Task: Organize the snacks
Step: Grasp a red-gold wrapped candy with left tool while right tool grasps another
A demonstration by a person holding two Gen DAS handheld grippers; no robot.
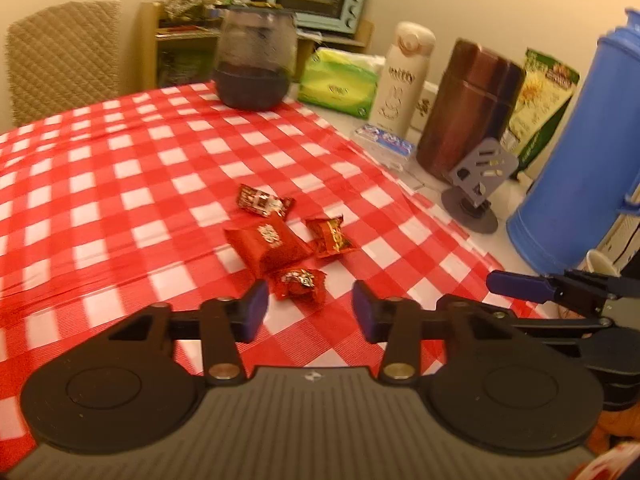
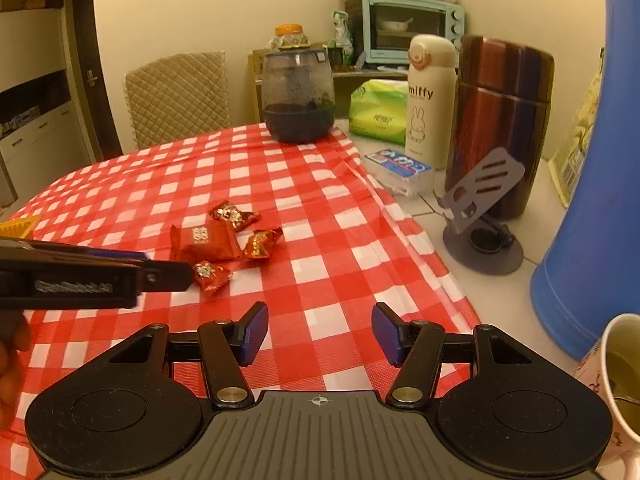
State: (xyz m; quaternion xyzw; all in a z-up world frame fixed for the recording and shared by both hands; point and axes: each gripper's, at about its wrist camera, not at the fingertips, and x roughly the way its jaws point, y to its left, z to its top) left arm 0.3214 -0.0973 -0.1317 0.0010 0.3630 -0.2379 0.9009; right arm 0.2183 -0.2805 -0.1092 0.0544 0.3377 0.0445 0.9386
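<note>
Several red wrapped snacks lie together on the red-checked tablecloth [image 1: 120,168]: a larger red packet [image 1: 268,244] [image 2: 204,242] and three small candies [image 1: 298,282] [image 1: 332,236] [image 1: 262,202]. My left gripper [image 1: 308,312] is open and empty, its fingertips just short of the nearest candy. It shows from the side in the right wrist view [image 2: 168,274], beside that candy [image 2: 212,276]. My right gripper [image 2: 320,334] is open and empty, low over the cloth to the right of the snacks.
A dark glass jar [image 1: 254,64] stands at the far edge of the cloth. To the right stand a tissue pack [image 1: 340,82], white bottle [image 1: 402,80], brown canister [image 1: 468,116], grey phone stand [image 1: 478,184], blue jug [image 1: 580,152] and a cup [image 2: 620,380]. A yellow packet [image 2: 18,226] lies far left.
</note>
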